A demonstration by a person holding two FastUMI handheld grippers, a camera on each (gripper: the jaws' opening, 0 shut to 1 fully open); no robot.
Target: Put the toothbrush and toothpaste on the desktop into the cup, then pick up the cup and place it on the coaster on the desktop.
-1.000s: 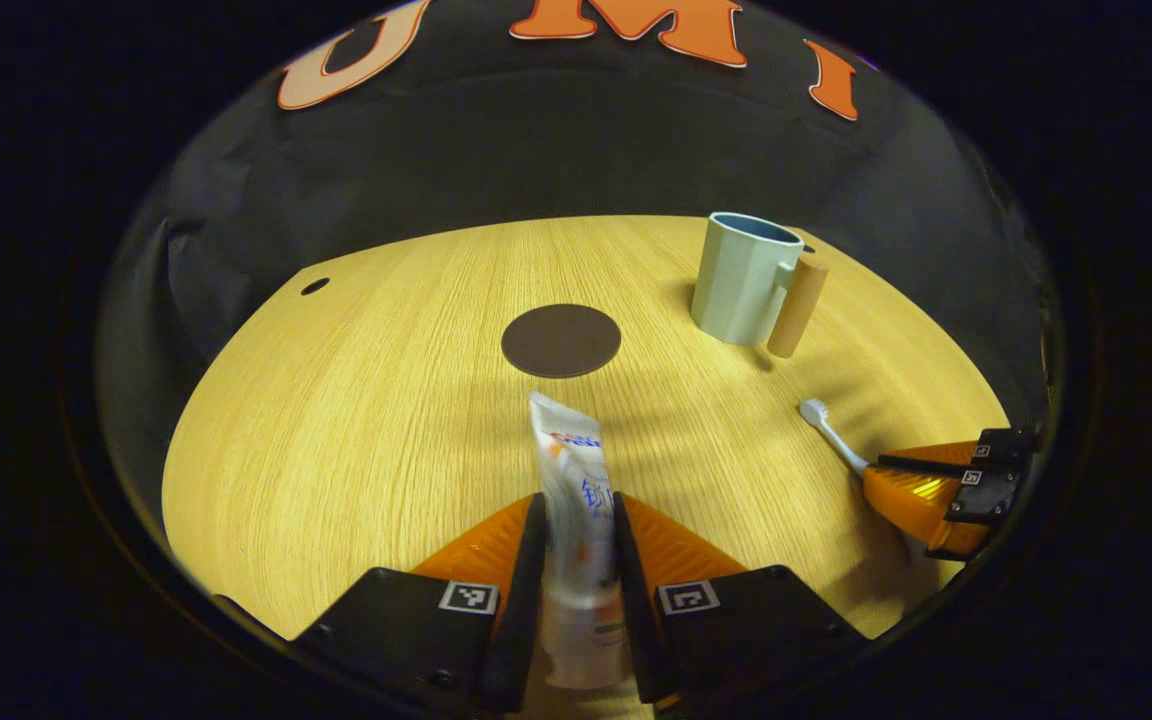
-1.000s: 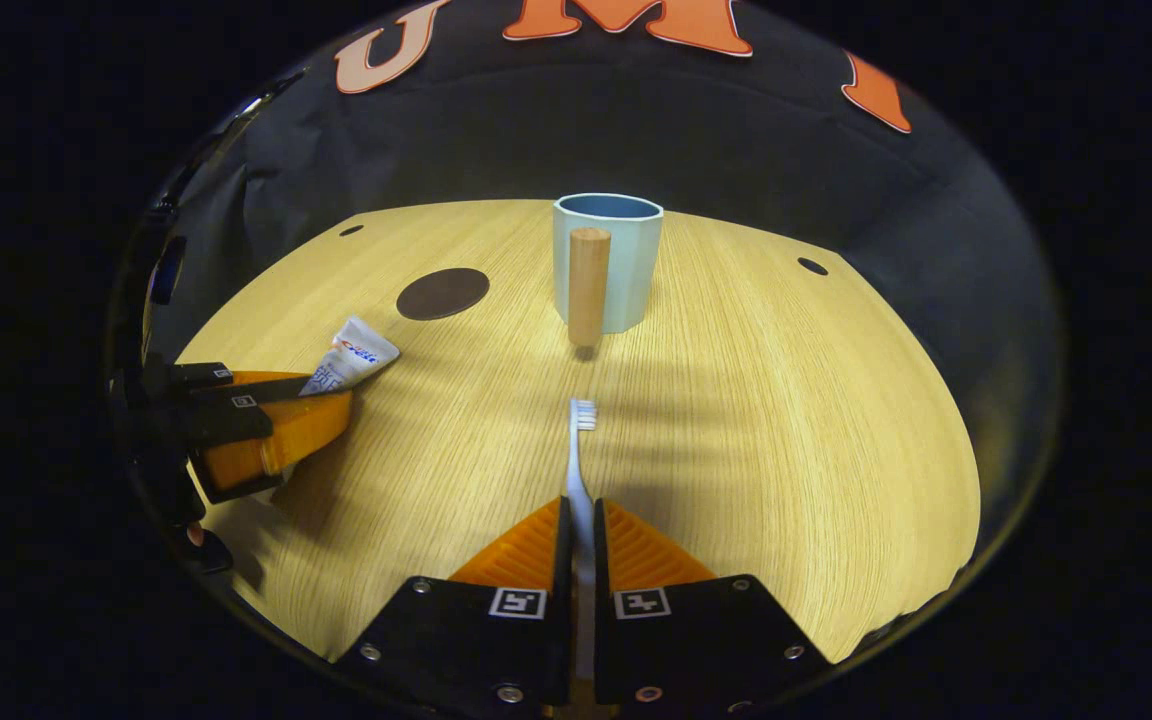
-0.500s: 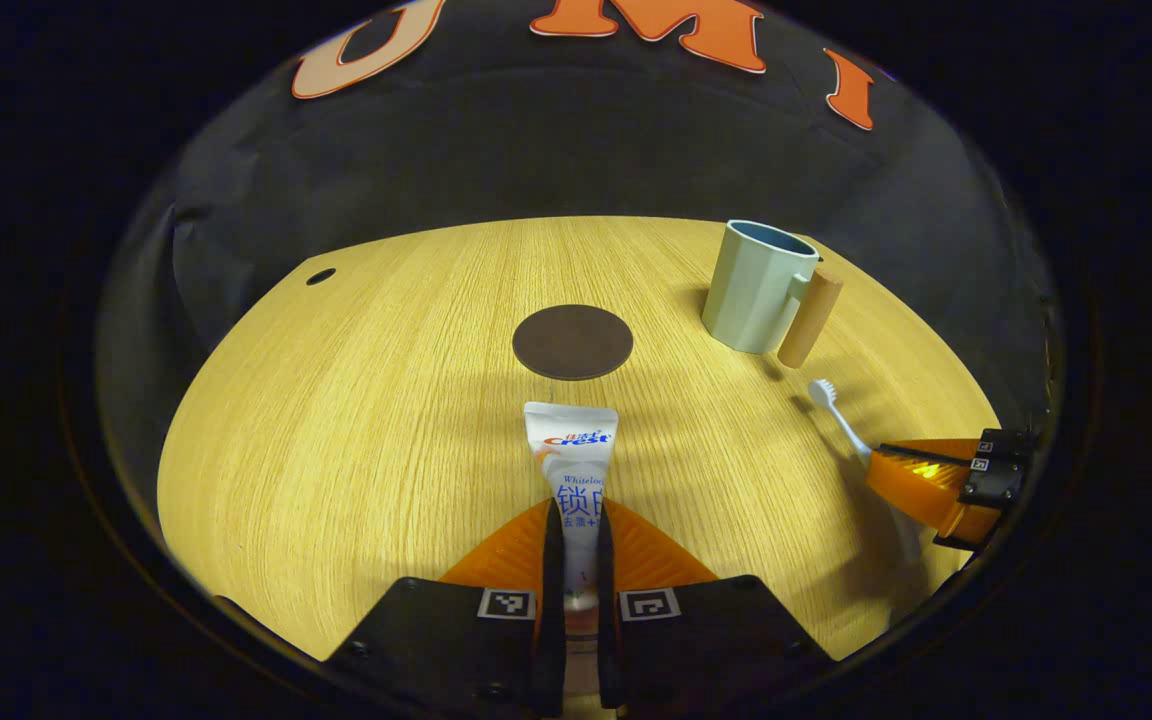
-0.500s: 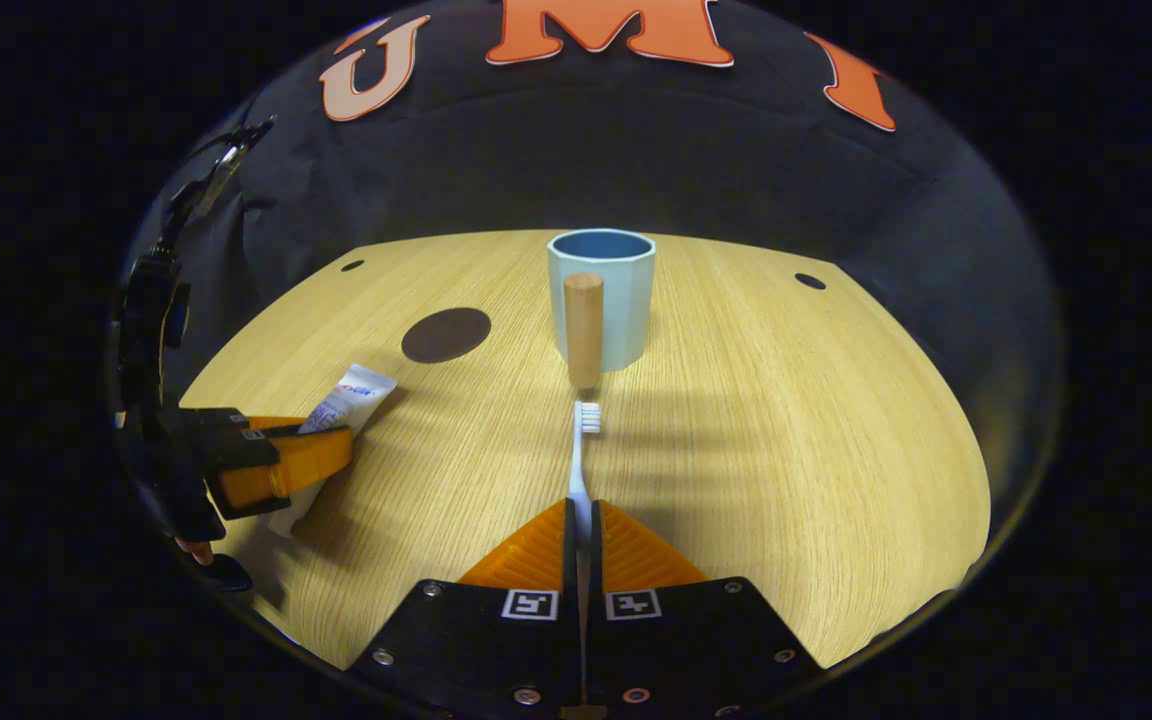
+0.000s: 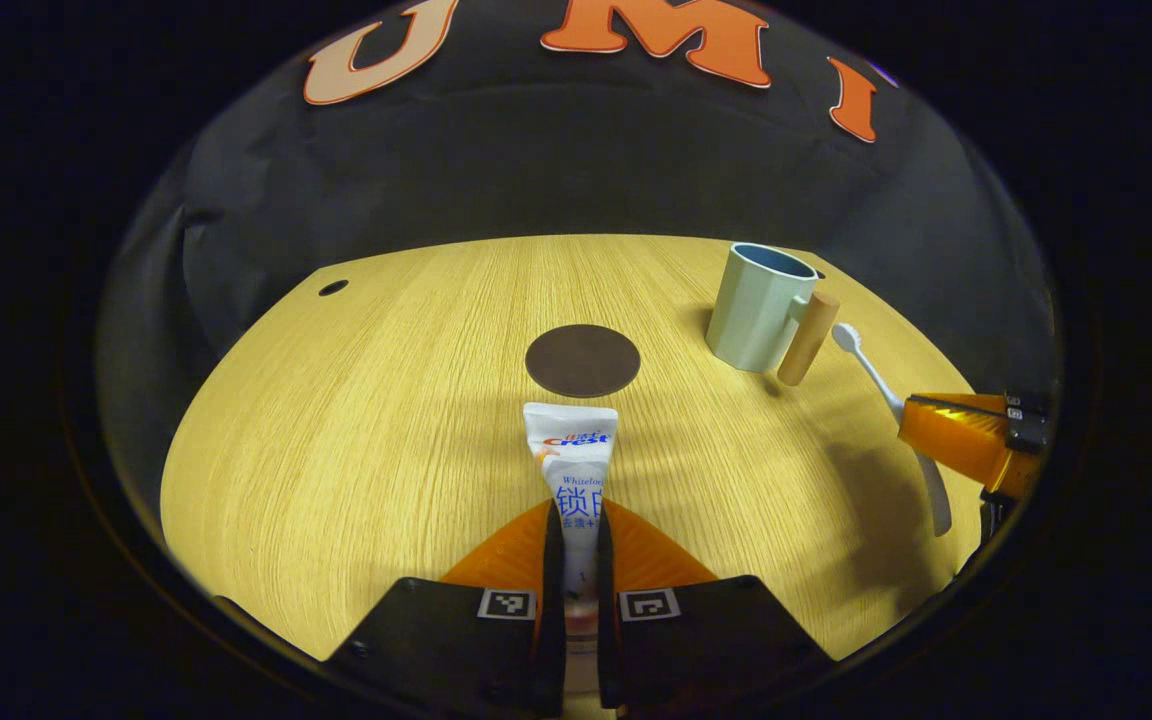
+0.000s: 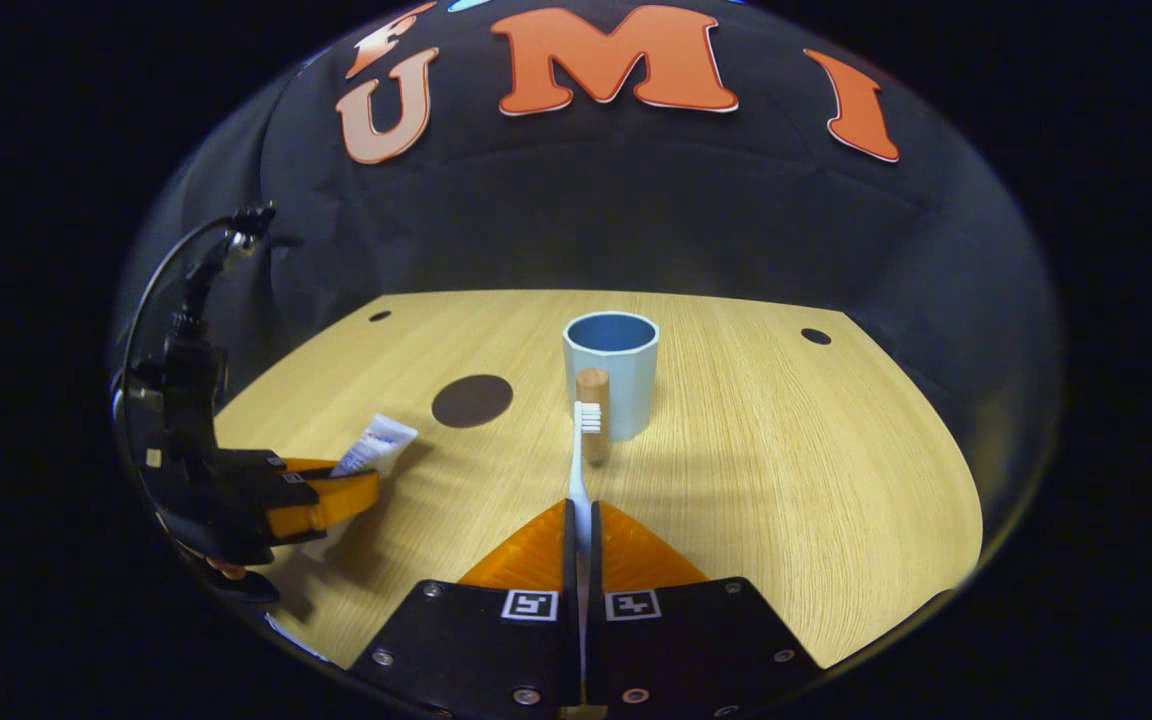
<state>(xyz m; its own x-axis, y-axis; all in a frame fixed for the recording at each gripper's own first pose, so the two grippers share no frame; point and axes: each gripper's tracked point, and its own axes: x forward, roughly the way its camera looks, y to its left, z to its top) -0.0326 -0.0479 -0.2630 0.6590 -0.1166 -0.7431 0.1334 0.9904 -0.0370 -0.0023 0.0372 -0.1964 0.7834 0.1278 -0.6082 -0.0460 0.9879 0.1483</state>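
Left hand-held gripper (image 5: 576,545) at bottom centre of the left gripper view, pinching a white squeeze tube of toothpaste (image 5: 573,460) between both fingers, crimped end pointing up the frame toward a dark brown round coaster (image 5: 582,360) lying flat on the light wood-grain surface (image 5: 356,430). Coaster bare, near the middle of the frame. Pale blue faceted cup with a round wooden handle (image 5: 762,308) standing upright at upper right of that frame, well apart from the coaster. Further right, the right hand-held gripper (image 5: 921,425) clamped on a white toothbrush (image 5: 871,365), bristle head raised just beside the cup's handle.

In the right gripper view, right hand-held gripper (image 6: 581,530) at bottom centre, fingers pressed on the toothbrush (image 6: 581,455) handle, bristle head overlapping the wooden handle in front of the cup (image 6: 626,385) at centre frame; touching or apart, cannot tell. Coaster (image 6: 472,400) left of the cup. Left hand-held gripper (image 6: 361,475) at lower left edge with the toothpaste (image 6: 376,445) tube sticking out toward the coaster, lifted off the surface (image 6: 786,470). Dark round hole (image 6: 816,336) in the surface at upper right.
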